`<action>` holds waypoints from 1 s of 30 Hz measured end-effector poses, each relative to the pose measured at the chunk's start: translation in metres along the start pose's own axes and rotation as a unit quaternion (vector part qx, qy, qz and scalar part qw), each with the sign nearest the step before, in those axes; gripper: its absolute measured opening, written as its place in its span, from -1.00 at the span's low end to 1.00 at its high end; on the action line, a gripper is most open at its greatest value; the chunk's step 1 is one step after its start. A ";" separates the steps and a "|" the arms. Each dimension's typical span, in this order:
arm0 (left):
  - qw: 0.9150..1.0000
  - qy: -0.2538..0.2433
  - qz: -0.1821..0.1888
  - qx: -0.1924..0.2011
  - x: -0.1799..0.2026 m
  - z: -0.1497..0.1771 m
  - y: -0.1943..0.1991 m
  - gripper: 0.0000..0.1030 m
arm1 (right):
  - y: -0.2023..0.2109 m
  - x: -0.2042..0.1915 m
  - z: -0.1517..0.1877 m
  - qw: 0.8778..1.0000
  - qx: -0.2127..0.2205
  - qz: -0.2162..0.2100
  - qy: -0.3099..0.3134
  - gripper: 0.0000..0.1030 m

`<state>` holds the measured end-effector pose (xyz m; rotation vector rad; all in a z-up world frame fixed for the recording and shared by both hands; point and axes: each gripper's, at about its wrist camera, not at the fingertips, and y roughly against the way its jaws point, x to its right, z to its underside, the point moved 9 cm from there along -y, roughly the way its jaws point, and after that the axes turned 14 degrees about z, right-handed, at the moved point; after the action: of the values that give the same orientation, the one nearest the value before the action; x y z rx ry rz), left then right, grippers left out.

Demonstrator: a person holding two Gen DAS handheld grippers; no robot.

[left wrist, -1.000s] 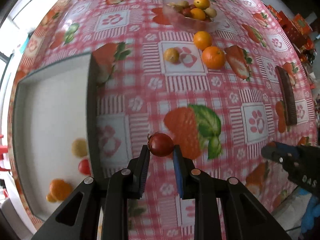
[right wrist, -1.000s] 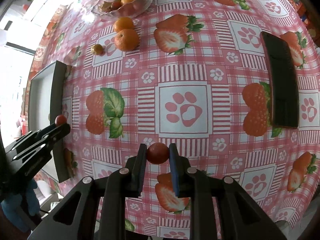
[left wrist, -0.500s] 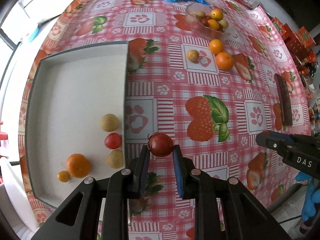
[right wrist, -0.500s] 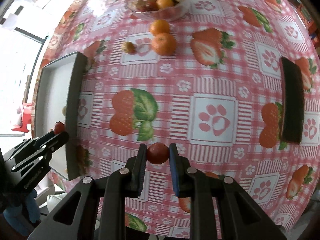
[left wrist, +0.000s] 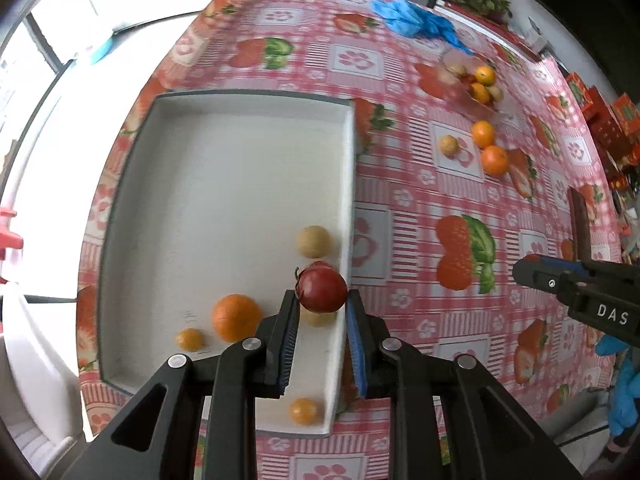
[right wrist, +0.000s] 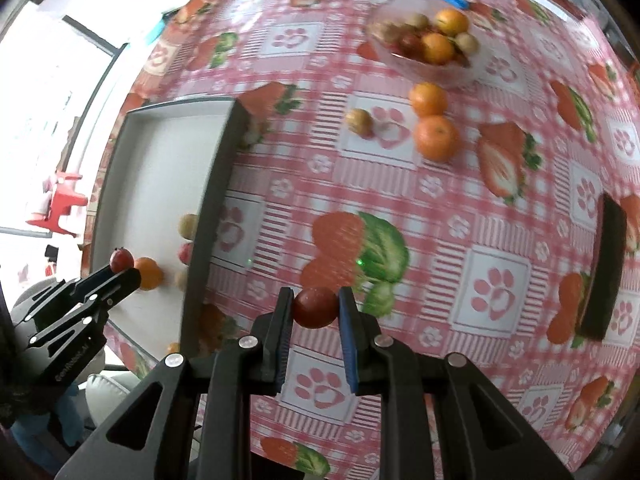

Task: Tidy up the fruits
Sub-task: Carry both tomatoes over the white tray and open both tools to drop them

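My left gripper (left wrist: 322, 306) is shut on a dark red tomato (left wrist: 321, 289) and holds it over the near right corner of the white tray (left wrist: 224, 168). The tray holds an orange (left wrist: 236, 317), a tan round fruit (left wrist: 314, 241) and several small fruits. My right gripper (right wrist: 314, 312) is shut on a second red tomato (right wrist: 315, 307) above the tablecloth, right of the tray (right wrist: 160, 168). The left gripper also shows in the right wrist view (right wrist: 120, 268). A clear bowl of fruit (right wrist: 428, 46) stands at the far side.
Two oranges (right wrist: 436, 137) and a small yellowish fruit (right wrist: 359, 121) lie loose in front of the bowl. A dark flat object (right wrist: 604, 276) lies at the right. Blue gloves (left wrist: 416, 22) lie at the far edge. The tray's right wall (right wrist: 216, 204) stands between the grippers.
Both grippers have moved left with their tomatoes. The left one now hangs over the tray's corner; the right one has come nearer the tray's right wall.
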<state>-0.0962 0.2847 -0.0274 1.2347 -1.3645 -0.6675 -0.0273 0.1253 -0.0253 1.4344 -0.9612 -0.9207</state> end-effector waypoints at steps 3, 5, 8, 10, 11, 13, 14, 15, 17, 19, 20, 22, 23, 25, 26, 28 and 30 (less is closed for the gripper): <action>1.000 0.012 -0.004 0.006 -0.013 0.000 0.005 -0.51 | 0.002 -0.015 -0.005 1.000 0.004 -0.002 0.015 -0.53; 1.000 0.020 -0.007 0.010 -0.022 0.000 0.008 -0.51 | 0.004 -0.026 -0.009 1.000 0.007 -0.004 0.026 -0.53; 0.999 0.031 -0.010 0.015 -0.034 0.001 0.013 -0.51 | 0.006 -0.041 -0.014 0.999 0.010 -0.008 0.038 -0.53; 0.999 0.037 -0.012 0.018 -0.041 0.001 0.016 -0.51 | 0.008 -0.051 -0.017 0.999 0.012 -0.012 0.046 -0.53; 0.999 0.040 -0.013 0.020 -0.044 0.002 0.017 -0.51 | 0.008 -0.056 -0.019 0.999 0.014 -0.013 0.050 -0.53; 0.999 0.046 -0.016 0.022 -0.050 0.002 0.019 -0.51 | 0.010 -0.067 -0.023 0.998 0.016 -0.017 0.059 -0.53; 0.998 0.048 -0.016 0.024 -0.053 0.002 0.019 -0.51 | 0.011 -0.073 -0.025 0.998 0.017 -0.018 0.063 -0.53; 0.998 0.050 -0.017 0.025 -0.056 0.002 0.020 -0.52 | 0.011 -0.078 -0.027 0.997 0.018 -0.020 0.068 -0.54; 0.998 0.054 -0.019 0.027 -0.061 0.003 0.022 -0.51 | 0.012 -0.088 -0.031 0.997 0.020 -0.023 0.076 -0.54; 0.998 0.058 -0.021 0.028 -0.066 0.003 0.023 -0.51 | 0.013 -0.096 -0.034 0.996 0.021 -0.027 0.083 -0.53; 0.998 0.060 -0.021 0.028 -0.068 0.003 0.023 -0.51 | 0.013 -0.101 -0.036 0.996 0.021 -0.028 0.086 -0.53; 0.997 0.063 -0.023 0.029 -0.072 0.003 0.023 -0.51 | 0.012 -0.108 -0.038 0.995 0.021 -0.031 0.092 -0.54; 0.997 0.065 -0.024 0.030 -0.074 0.003 0.023 -0.51 | 0.012 -0.112 -0.039 0.995 0.021 -0.033 0.095 -0.54; 0.997 0.068 -0.025 0.030 -0.077 0.003 0.023 -0.51 | 0.011 -0.120 -0.041 0.994 0.019 -0.038 0.100 -0.54; 0.997 0.069 -0.026 0.030 -0.079 0.004 0.022 -0.51 | 0.010 -0.124 -0.042 0.994 0.019 -0.040 0.102 -0.54; 0.997 0.072 -0.027 0.029 -0.081 0.005 0.022 -0.51 | 0.009 -0.129 -0.042 0.994 0.016 -0.044 0.103 -0.54; 0.996 0.074 -0.028 0.027 -0.085 0.005 0.020 -0.51 | 0.008 -0.134 -0.043 0.993 0.012 -0.049 0.104 -0.54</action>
<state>-0.1217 0.3674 -0.0396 1.3435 -1.2348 -0.5695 -0.0365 0.2653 -0.0117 1.5751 -0.7559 -0.8137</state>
